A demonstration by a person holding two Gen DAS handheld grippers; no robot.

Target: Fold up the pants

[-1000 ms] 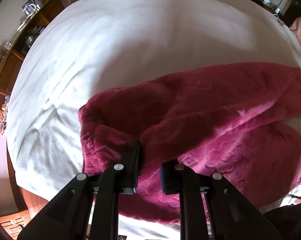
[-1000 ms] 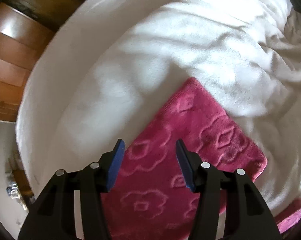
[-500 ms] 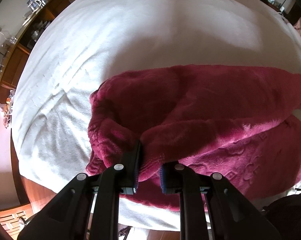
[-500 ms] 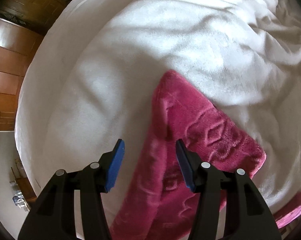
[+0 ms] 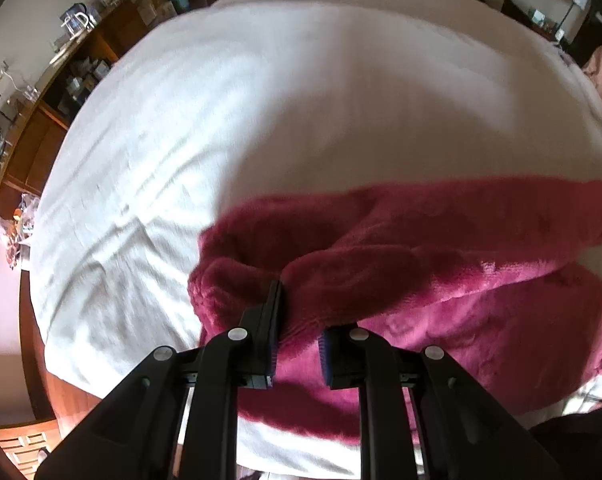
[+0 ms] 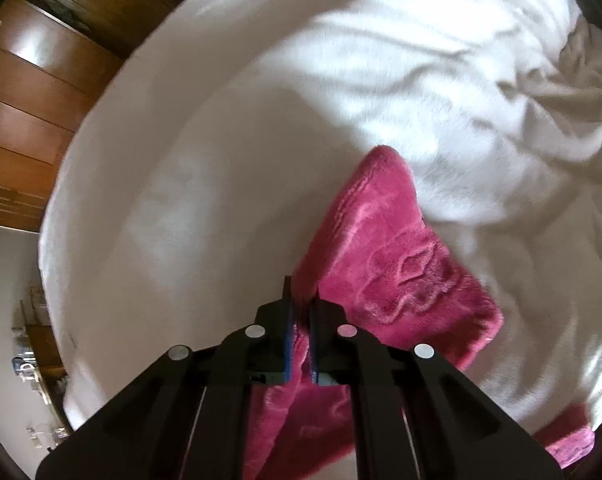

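The pants (image 5: 441, 280) are magenta fleece with an embossed pattern. They lie on a bed covered by a white blanket (image 5: 281, 120), along the bed's near edge, with part of the fabric raised off the surface.

Left hand-held gripper (image 5: 299, 332): closed on a thick bunched fold of the pants. The fabric fills the gap between the 2 fingers and bulges over the fingertips. From this grip the garment runs to the right across the blanket as 2 layers, a darker upper fold over a lighter lower panel. Beyond the bed's left edge, a wooden shelf unit (image 5: 49, 120) holds small items, too blurred to identify.

Right hand-held gripper (image 6: 301, 312): closed on the pants (image 6: 393, 264). The 2 blue-padded fingers stand nearly together with a thin ridge of fleece pinched between them. Ahead of the fingers the fabric rises to a rounded corner, tented above the white blanket (image 6: 241, 160). The blanket is smooth toward the bed's left edge and heavily rumpled toward the right. Wooden panelling (image 6: 33, 100) stands past the left edge.
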